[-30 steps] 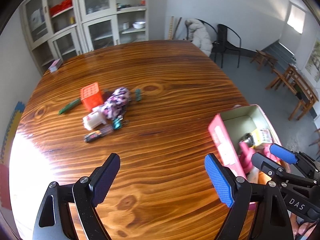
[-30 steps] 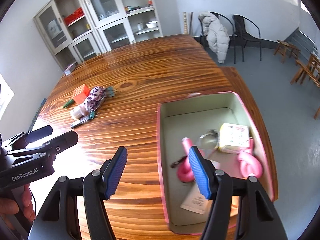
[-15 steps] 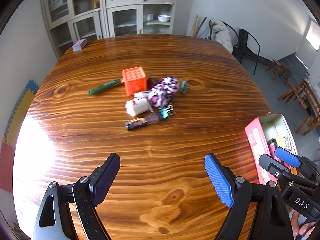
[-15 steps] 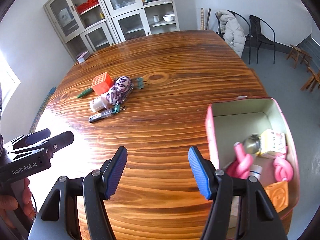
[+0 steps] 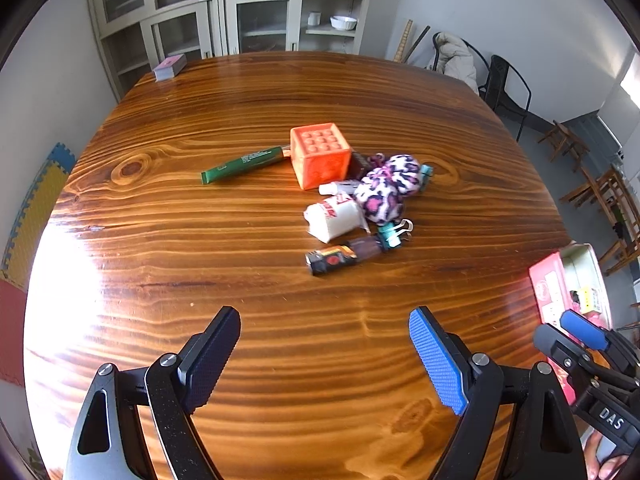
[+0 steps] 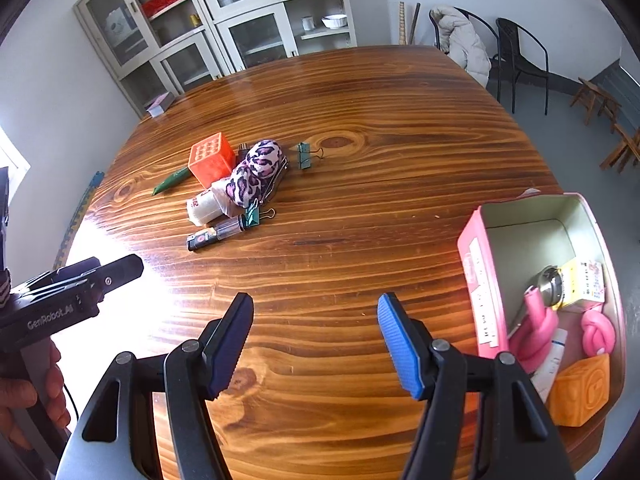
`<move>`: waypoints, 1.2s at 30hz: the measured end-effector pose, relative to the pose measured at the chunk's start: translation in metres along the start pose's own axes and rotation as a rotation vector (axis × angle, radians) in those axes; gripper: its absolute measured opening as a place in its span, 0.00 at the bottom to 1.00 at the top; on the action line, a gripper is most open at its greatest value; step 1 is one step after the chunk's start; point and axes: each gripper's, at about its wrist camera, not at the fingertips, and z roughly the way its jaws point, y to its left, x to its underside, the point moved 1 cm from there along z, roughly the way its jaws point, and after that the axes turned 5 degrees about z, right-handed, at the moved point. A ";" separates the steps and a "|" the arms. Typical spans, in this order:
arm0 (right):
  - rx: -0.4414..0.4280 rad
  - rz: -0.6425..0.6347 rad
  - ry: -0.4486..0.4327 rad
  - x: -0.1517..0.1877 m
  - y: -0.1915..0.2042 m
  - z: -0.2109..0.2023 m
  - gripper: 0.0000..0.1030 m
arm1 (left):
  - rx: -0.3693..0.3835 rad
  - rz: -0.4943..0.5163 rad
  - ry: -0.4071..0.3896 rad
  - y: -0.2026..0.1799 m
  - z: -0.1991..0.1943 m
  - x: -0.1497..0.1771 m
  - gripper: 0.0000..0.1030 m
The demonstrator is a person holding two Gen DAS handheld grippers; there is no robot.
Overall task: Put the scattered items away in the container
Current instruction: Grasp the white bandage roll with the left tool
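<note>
A pile of loose items lies mid-table: an orange cube [image 5: 320, 155], a green tube [image 5: 244, 163], a pink leopard-print pouch [image 5: 386, 186], a white packet [image 5: 335, 216], a black lighter-like tube [image 5: 340, 258] and teal binder clips [image 5: 391, 234]. The pile shows in the right wrist view around the pouch [image 6: 254, 172]. The pink container [image 6: 540, 280] at the table's right edge holds pink rings, an orange block and a small box. My left gripper [image 5: 324, 356] is open and empty, short of the pile. My right gripper [image 6: 316, 344] is open and empty, left of the container.
A small pink box [image 5: 170, 67] sits at the table's far left edge. Cabinets [image 5: 256, 12] stand behind the table; chairs [image 6: 516, 52] with a coat stand at the back right. The left gripper also shows in the right wrist view [image 6: 80, 284].
Both grippers have swung left, away from the container and toward the pile. The pile has moved nearer the centre of both views. Both stay open and empty.
</note>
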 end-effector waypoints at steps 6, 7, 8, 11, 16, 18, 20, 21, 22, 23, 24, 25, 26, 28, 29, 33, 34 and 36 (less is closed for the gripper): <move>0.030 0.042 0.022 -0.003 0.002 0.016 0.67 | 0.021 0.018 0.039 0.011 0.033 -0.021 0.86; 0.036 0.050 0.026 -0.004 0.002 0.019 0.67 | 0.025 0.024 0.044 0.012 0.037 -0.025 0.86; 0.041 0.057 0.029 -0.004 0.001 0.020 0.67 | 0.028 0.030 0.049 0.012 0.042 -0.028 0.86; 0.058 0.079 0.041 -0.007 -0.002 0.028 0.67 | 0.037 0.048 0.064 0.011 0.058 -0.039 0.86; 0.077 0.106 0.056 -0.011 -0.007 0.039 0.67 | 0.058 0.046 0.092 0.011 0.083 -0.056 0.86; 0.082 0.112 0.060 -0.014 -0.008 0.042 0.67 | 0.065 0.041 0.105 0.011 0.092 -0.061 0.86; 0.085 0.117 0.065 -0.016 -0.009 0.046 0.67 | 0.071 0.034 0.119 0.011 0.101 -0.065 0.86; 0.086 0.119 0.068 -0.017 -0.009 0.048 0.67 | 0.074 0.031 0.126 0.011 0.104 -0.067 0.86; 0.087 0.122 0.072 -0.018 -0.010 0.050 0.67 | 0.077 0.028 0.130 0.010 0.107 -0.068 0.86; 0.086 0.124 0.076 -0.019 -0.010 0.053 0.67 | 0.079 0.027 0.134 0.010 0.111 -0.070 0.86; 0.086 0.125 0.081 -0.020 -0.010 0.056 0.67 | 0.079 0.028 0.138 0.010 0.113 -0.071 0.86; 0.085 0.126 0.085 -0.020 -0.010 0.058 0.67 | 0.077 0.028 0.140 0.010 0.115 -0.073 0.86; 0.084 0.124 0.090 -0.021 -0.010 0.061 0.67 | 0.072 0.029 0.141 0.010 0.118 -0.074 0.86; 0.088 0.114 0.094 -0.021 -0.008 0.066 0.67 | 0.054 0.028 0.141 0.013 0.122 -0.075 0.86; 0.090 0.107 0.095 -0.022 -0.007 0.067 0.67 | 0.046 0.024 0.141 0.014 0.125 -0.075 0.86; 0.093 0.089 0.098 -0.023 -0.004 0.075 0.67 | 0.039 0.007 0.133 0.022 0.129 -0.075 0.86; 0.092 0.087 0.100 -0.023 -0.004 0.077 0.67 | 0.038 0.005 0.128 0.024 0.129 -0.074 0.86; 0.088 0.081 0.101 -0.024 -0.003 0.080 0.67 | 0.038 0.015 0.115 0.026 0.128 -0.072 0.77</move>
